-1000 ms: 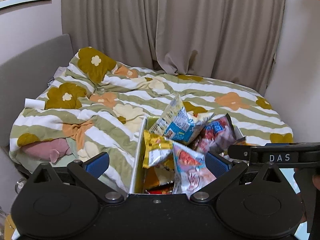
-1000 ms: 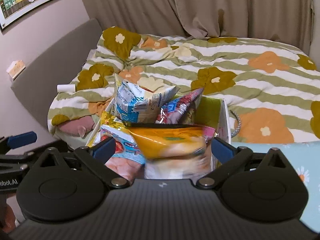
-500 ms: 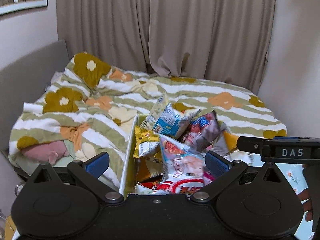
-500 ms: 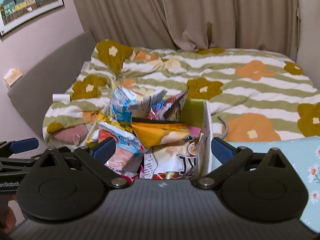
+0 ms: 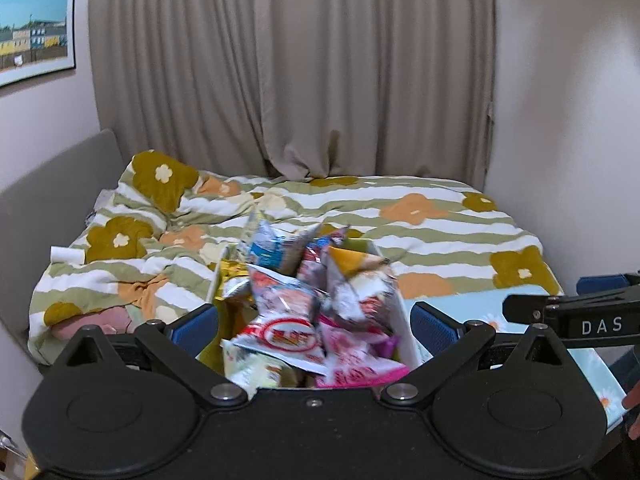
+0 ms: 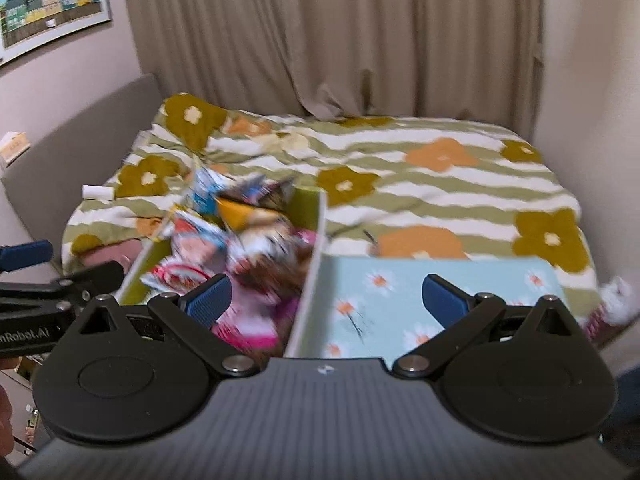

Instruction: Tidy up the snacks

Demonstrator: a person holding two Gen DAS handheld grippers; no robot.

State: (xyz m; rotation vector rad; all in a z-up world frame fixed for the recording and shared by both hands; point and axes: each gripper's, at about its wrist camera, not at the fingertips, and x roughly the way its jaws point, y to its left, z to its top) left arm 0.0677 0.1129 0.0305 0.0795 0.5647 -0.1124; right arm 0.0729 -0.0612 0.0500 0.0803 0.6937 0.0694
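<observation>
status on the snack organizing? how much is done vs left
Done: a heap of snack packets sits in the open box on the bed's floral duvet, piled above its rim, not in rows. In hand: nothing; the left tool and right tool are both open and empty. Left: possibly a packet at the light-blue daisy panel's right edge, too blurred to confirm.

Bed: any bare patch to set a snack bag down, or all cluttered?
Free: the blue daisy sheet right of the box wall, and the striped duvet beyond it toward the curtain. Crowded: the box is heaped with snack bags; both grippers, left gripper and right gripper, are open at its near end.
</observation>
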